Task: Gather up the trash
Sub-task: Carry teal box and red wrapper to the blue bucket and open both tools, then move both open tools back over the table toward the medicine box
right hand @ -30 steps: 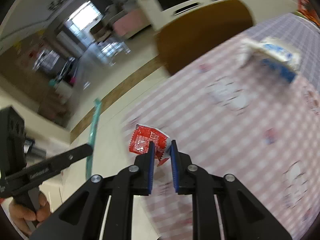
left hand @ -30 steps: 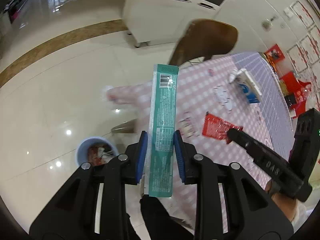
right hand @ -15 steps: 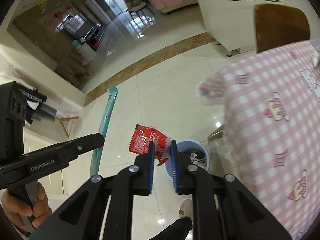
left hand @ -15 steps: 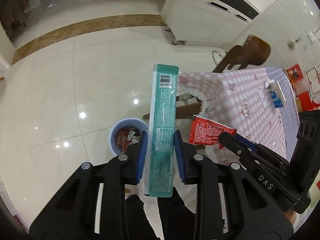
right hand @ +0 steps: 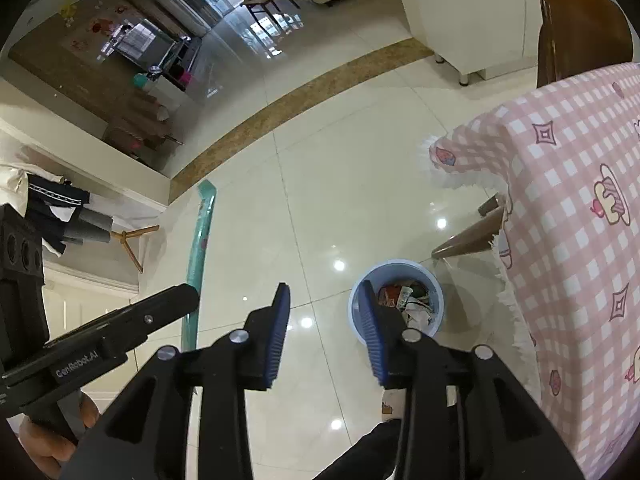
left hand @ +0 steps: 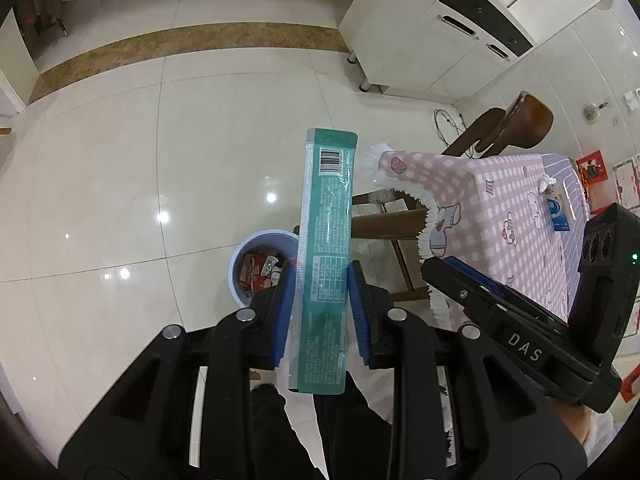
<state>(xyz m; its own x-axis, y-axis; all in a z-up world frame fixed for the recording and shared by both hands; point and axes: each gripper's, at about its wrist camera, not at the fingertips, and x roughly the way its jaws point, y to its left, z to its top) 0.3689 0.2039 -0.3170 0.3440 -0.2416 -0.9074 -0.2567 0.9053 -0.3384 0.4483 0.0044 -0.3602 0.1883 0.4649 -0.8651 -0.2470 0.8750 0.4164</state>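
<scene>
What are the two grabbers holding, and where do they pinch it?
The left gripper pinches the long teal wrapper near its lower end. The right gripper is open, holding nothing.

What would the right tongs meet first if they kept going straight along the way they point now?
Probably the glossy floor tiles just left of the blue trash bin. The open right tongs are empty, with nothing visible between them and the floor, though depth is uncertain.

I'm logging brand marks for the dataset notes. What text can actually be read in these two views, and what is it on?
"DAS": on the right gripper body, seen from the left wrist.
"GenRobot.AI": on the left gripper body, seen from the right wrist.
Teal wrapper: barcode, date code and print, too small to read.
Blue-and-white carton on the table: unreadable.
</scene>
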